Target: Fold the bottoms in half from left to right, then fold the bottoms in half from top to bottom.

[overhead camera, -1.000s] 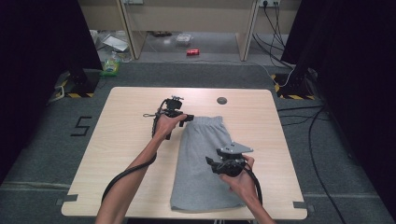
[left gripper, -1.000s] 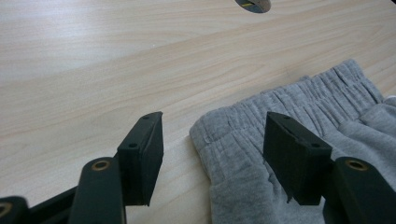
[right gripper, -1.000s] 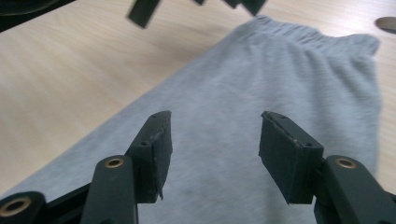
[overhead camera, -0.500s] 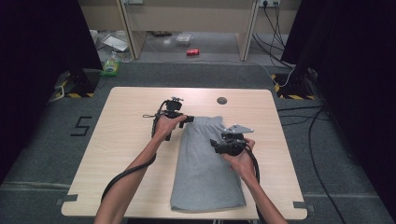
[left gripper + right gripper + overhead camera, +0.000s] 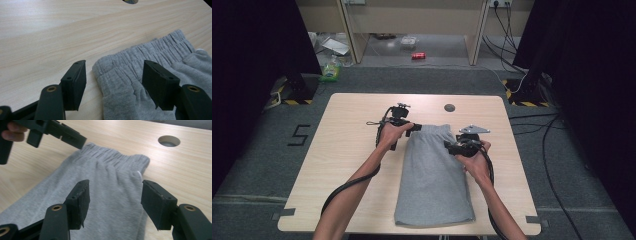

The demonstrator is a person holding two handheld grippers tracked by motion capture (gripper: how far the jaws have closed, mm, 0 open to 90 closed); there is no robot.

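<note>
A pair of grey sweatpants lies folded lengthwise into a long strip on the light wooden worktop, its ribbed elastic waistband at the far end and the leg ends near the person's edge; the fabric is plain, soft and slightly rumpled. The left hand-held gripper sits at the waistband's left corner, released, its jaws spread either side of that corner; the right hand-held gripper hovers at the right edge just below the waistband, also released and holding nothing. The left gripper view shows the gathered ribbing and the doubled layers at the corner; the right gripper view shows a small white tag at the pants' right edge and a round hole in the worktop beyond. In the high view a "5" is marked on the floor at left; no writing on the pants can be read.
</note>
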